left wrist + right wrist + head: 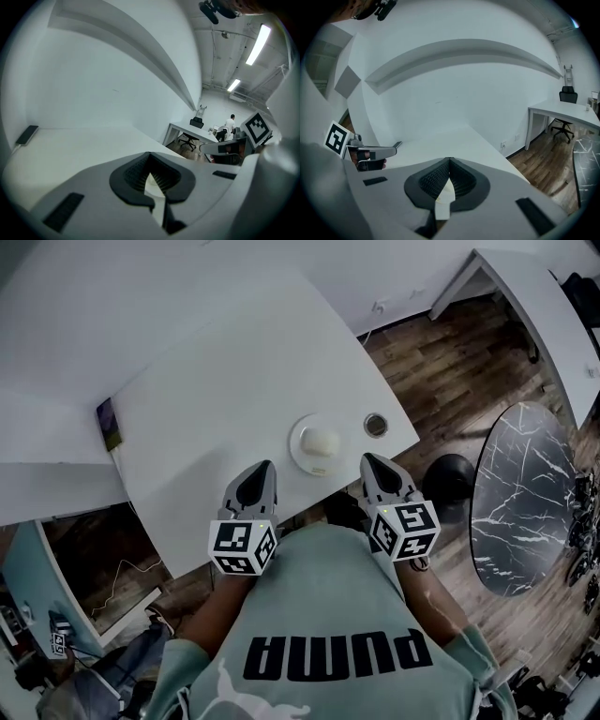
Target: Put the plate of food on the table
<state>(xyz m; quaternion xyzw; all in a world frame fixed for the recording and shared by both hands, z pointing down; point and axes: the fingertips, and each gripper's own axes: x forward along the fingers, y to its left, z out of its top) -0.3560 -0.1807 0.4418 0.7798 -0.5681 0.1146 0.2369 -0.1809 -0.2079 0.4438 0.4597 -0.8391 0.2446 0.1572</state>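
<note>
**On the desk, between the two tongs: the plate of food**

From the head view, the white desk [216, 399] carries the plate [298, 457] near its front edge, with a pale round piece of food [321, 441] on it. The left tongs [263, 471] and right tongs [370, 465] point forward over that edge. The plate lies ahead of and between them, inward from each tip and about equally near to both. It is round, so no long axis governs the approach. A small round cup [375, 425] stands just right of the plate, and a phone [109, 423] lies well to the left.

In the left gripper view, the left tongs [149, 155] are closed tip to tip, holding nothing.

In the right gripper view, the right tongs [449, 161] look likewise pressed together and empty.

The plate already rests on the desk, so the task looks finished, or the plate is yet to be picked up again.
</note>
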